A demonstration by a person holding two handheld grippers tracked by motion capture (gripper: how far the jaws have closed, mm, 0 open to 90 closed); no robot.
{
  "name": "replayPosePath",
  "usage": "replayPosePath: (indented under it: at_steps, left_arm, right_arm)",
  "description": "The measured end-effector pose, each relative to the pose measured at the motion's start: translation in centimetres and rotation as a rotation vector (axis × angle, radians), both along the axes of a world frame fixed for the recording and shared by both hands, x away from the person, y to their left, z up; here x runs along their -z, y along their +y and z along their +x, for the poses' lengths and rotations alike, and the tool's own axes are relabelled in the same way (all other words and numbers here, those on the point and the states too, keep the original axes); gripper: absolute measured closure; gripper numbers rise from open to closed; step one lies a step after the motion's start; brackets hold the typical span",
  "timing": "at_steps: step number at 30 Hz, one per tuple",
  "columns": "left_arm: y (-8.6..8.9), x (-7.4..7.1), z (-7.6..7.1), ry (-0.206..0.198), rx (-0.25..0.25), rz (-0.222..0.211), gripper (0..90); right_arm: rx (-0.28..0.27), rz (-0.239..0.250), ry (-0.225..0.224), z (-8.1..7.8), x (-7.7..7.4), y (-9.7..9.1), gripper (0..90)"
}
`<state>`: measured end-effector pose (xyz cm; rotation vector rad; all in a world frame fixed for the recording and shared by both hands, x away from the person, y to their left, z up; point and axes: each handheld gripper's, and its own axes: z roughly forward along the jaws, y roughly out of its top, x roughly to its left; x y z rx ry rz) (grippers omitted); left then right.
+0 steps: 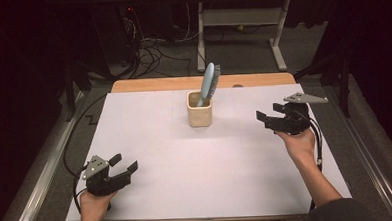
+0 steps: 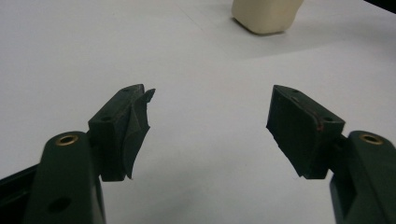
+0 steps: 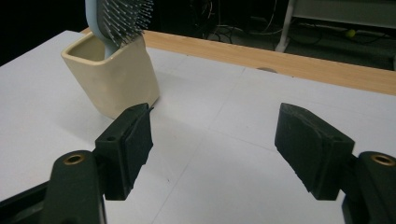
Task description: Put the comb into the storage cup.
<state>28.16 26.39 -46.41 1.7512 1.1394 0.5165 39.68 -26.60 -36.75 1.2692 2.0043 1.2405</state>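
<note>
The right gripper point(image 1: 268, 118) hangs over the right part of the white table point(image 1: 187, 181), its jaws spread wide with nothing between them, aimed toward the cup point(image 1: 200, 109). In the right gripper view the cup point(image 3: 112, 77) stands just beyond the left jaw, apart from it. The cup is cream-coloured, squarish and upright, near the far middle of the table, and a light blue hairbrush point(image 1: 209, 84) stands in it handle down, leaning to the right with its bristles facing right. The left gripper point(image 1: 124, 163) rests low at the near left corner, jaws also spread and empty, well apart from the cup point(image 2: 266, 16).
</note>
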Motion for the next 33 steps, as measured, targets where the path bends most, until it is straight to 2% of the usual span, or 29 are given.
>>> replayPosePath:
  at_steps: [33]
  left_arm:
    - [0.0,0.0,0.0,0.001,-0.002,-0.002,29.9]
  right_arm:
    - [0.021,0.021,-0.033,-3.0,0.6,-2.9,27.8]
